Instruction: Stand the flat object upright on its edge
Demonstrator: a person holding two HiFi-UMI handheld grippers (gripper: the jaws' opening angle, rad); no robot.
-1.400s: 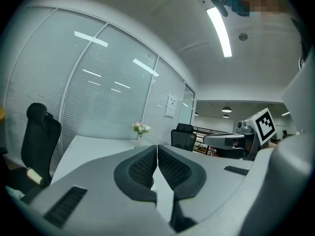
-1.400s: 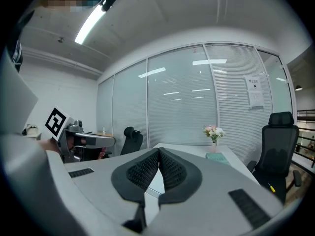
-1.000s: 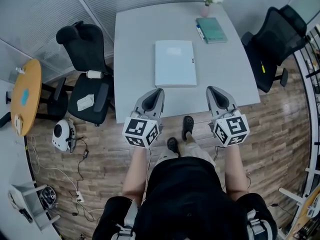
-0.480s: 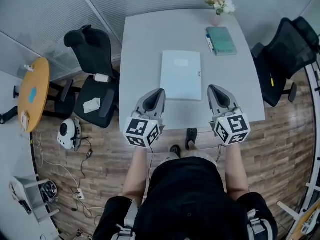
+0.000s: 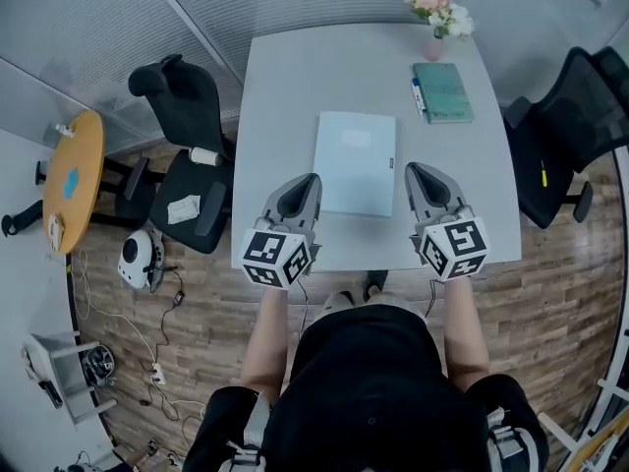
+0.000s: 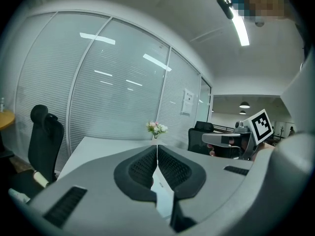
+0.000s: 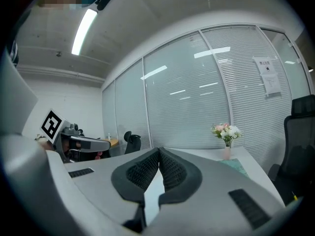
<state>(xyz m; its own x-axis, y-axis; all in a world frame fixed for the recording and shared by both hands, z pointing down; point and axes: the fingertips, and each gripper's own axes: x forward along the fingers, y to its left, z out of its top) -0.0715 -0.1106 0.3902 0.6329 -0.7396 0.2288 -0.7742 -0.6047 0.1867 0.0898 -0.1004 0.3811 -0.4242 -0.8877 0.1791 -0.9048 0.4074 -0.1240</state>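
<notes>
A flat pale blue folder [image 5: 355, 163] lies on the white table [image 5: 285, 87], near its front half. My left gripper [image 5: 309, 180] is shut with nothing in it and hovers just left of the folder's near left corner. My right gripper [image 5: 415, 170] is also shut and empty, just right of the folder's near right corner. In the left gripper view the jaws [image 6: 156, 146] meet tip to tip, with a strip of the folder [image 6: 162, 193] showing below them. The right gripper view shows its jaws [image 7: 159, 151] closed above the table [image 7: 209, 156].
A teal notebook [image 5: 442, 78] with a pen [image 5: 418, 94] beside it and a small vase of flowers [image 5: 437, 13] stand at the table's far right. Black office chairs flank it, one at left [image 5: 187, 136] and one at right [image 5: 565, 126]. A round orange table [image 5: 71, 180] stands far left.
The person has stepped closer to the table, so both grippers now hang over its near edge beside the folder. Both stay shut.
</notes>
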